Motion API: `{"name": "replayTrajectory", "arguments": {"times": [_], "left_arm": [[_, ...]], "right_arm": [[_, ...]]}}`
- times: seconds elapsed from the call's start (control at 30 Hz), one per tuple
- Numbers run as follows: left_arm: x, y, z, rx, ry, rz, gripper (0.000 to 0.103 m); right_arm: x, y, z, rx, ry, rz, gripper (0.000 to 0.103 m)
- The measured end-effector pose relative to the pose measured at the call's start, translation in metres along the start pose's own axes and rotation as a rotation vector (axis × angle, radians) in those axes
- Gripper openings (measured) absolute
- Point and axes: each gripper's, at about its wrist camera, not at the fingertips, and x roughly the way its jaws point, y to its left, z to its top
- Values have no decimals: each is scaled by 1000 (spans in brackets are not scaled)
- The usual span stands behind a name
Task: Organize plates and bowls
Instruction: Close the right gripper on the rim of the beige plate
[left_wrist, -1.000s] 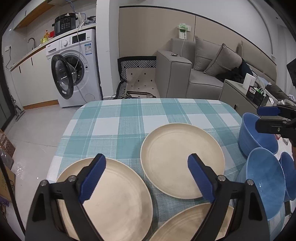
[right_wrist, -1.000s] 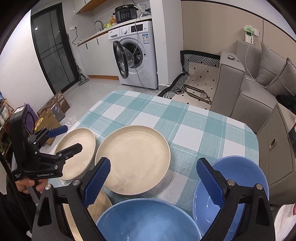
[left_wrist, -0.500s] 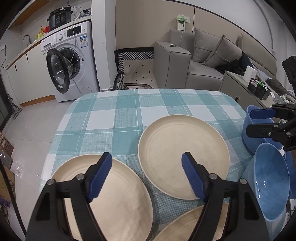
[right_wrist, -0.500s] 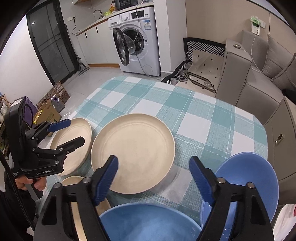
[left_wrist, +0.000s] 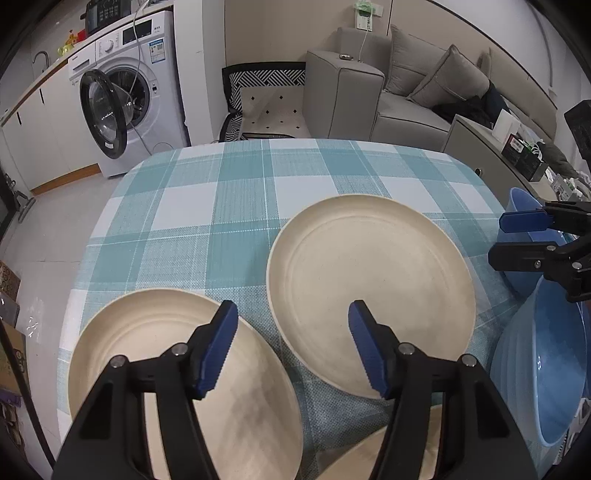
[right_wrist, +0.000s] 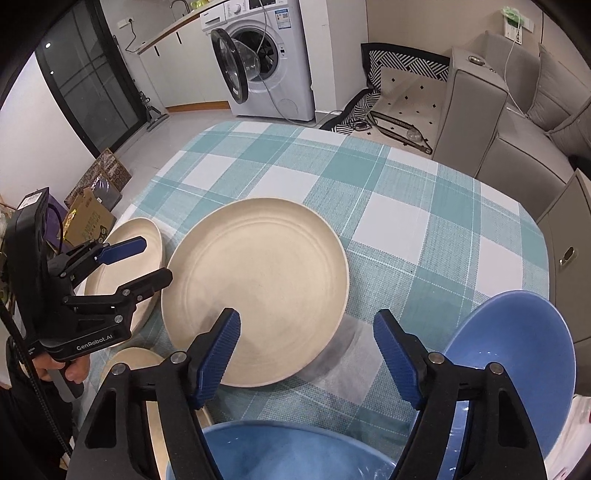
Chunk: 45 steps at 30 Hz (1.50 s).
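Three cream plates lie on a teal checked tablecloth (left_wrist: 236, 206). The big middle plate (left_wrist: 373, 284) also shows in the right wrist view (right_wrist: 258, 288). A second plate (left_wrist: 155, 350) lies at the left, and a third plate (left_wrist: 362, 454) peeks in at the near edge. My left gripper (left_wrist: 291, 347) is open and empty, above the gap between the left and middle plates. My right gripper (right_wrist: 306, 354) is open and empty, above the near rim of the middle plate. Blue bowls (right_wrist: 517, 369) sit at the right, one (right_wrist: 280, 454) right under the right gripper.
The table's left edge drops to a tiled floor (left_wrist: 48, 236). A washing machine (left_wrist: 125, 92) with its door open stands beyond, a grey sofa (left_wrist: 413, 96) at the back right, and a cabinet (right_wrist: 569, 251) close to the table's right side.
Both grippers' jaws have narrowed somewhat but stay open. Both cameras have moved forward and lower over the plates. The plates and bowls have not moved.
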Motion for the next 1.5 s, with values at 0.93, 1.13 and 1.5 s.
{"name": "replayTrajectory", "arguments": {"times": [0.93, 1.13, 1.5], "left_arm": [[39, -1, 6, 2, 94, -27, 45], [42, -1, 7, 5, 100, -26, 45], [48, -9, 8, 65, 125, 29, 45]], "right_arm": [[38, -2, 10, -8, 125, -28, 58], [43, -1, 17, -21, 133, -64, 58], [70, 2, 25, -63, 231, -133, 51]]}}
